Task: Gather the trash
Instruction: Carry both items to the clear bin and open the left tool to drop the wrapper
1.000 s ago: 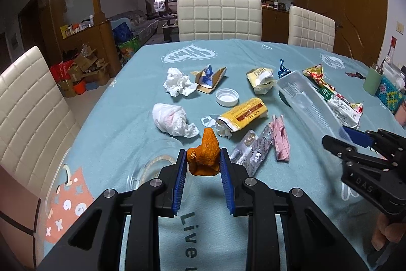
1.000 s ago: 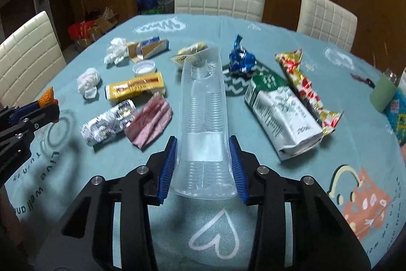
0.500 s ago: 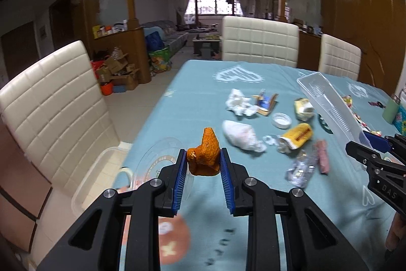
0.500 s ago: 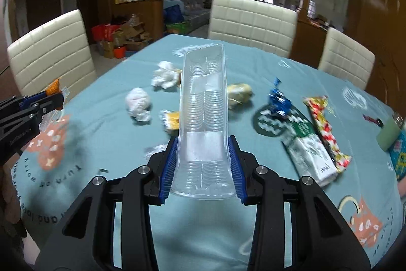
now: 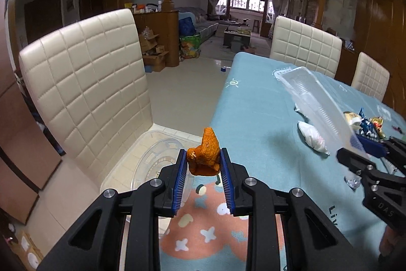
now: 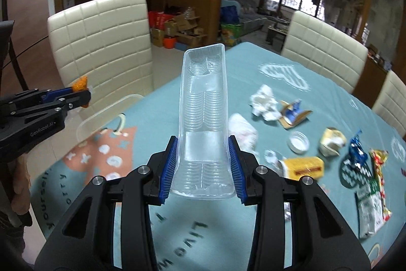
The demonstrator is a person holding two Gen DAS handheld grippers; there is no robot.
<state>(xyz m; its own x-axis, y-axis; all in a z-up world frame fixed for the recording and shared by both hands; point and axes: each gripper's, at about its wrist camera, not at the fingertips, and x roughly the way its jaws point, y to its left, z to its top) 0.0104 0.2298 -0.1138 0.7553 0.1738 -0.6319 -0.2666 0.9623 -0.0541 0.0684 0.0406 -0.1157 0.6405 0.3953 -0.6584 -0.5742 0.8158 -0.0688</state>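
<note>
My left gripper [image 5: 203, 179] is shut on an orange crumpled scrap [image 5: 204, 156], held in the air over the table's left edge, above a clear plastic bin [image 5: 142, 144] that stands on the chair seat. From the right wrist view the left gripper [image 6: 78, 95] and its orange scrap [image 6: 80, 83] show at the left. My right gripper [image 6: 203, 169] is shut on a long clear plastic tray [image 6: 203, 103], raised above the table [image 6: 157, 123]. That tray also shows in the left wrist view [image 5: 317, 98], where the right gripper's tip is hidden behind it.
Loose trash lies on the teal tablecloth: white tissue wads [image 6: 264, 100], a yellow wrapper [image 6: 302, 166], a white cap [image 6: 299, 141], a blue foil [image 6: 357, 149], and snack bags [image 6: 373, 194]. Cream chairs [image 5: 86, 83] surround the table. The clear bin's rim [image 6: 106, 113] is at the table's left edge.
Both grippers have swung left with their loads, away from the trash pile toward the table's left edge. The orange scrap now hangs over the clear bin by the chair.
</note>
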